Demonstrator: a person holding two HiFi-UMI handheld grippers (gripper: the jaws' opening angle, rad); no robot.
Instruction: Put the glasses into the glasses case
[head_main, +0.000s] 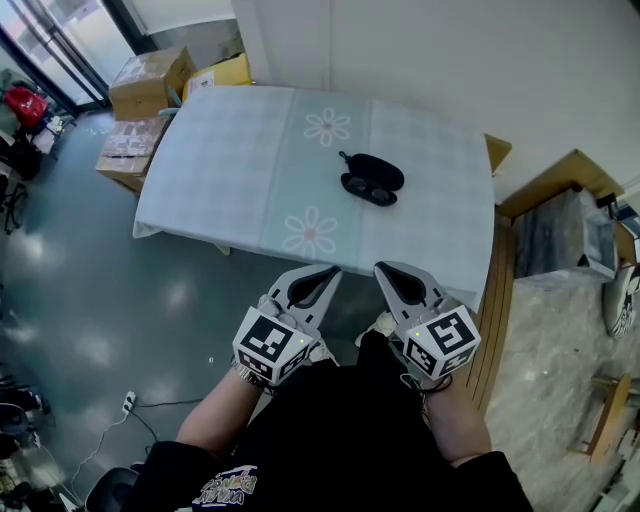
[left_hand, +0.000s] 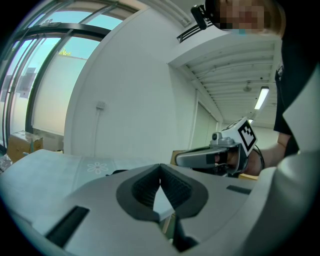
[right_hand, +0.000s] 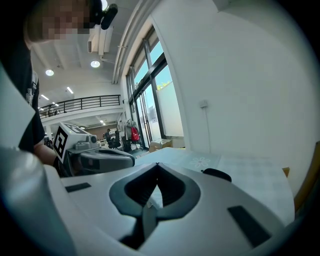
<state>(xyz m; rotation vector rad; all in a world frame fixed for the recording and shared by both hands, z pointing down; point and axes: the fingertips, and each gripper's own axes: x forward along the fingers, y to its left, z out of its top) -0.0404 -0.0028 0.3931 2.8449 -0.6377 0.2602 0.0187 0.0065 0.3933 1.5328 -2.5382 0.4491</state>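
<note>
My left gripper (head_main: 330, 271) and right gripper (head_main: 382, 267) hang side by side just short of the table (head_main: 230, 160), each with its jaws pressed together on nothing. The print on my shirt (head_main: 225, 488) is too small to read. Well ahead, on the flower-patterned checked cloth, lies the black oval glasses case (head_main: 381, 168). The dark-framed glasses (head_main: 366, 190) lie right beside its near edge.

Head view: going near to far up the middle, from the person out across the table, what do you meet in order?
Left gripper and right gripper side by side, jaws shut → table near edge → lower flower print → glasses → glasses case → upper flower print.
</note>
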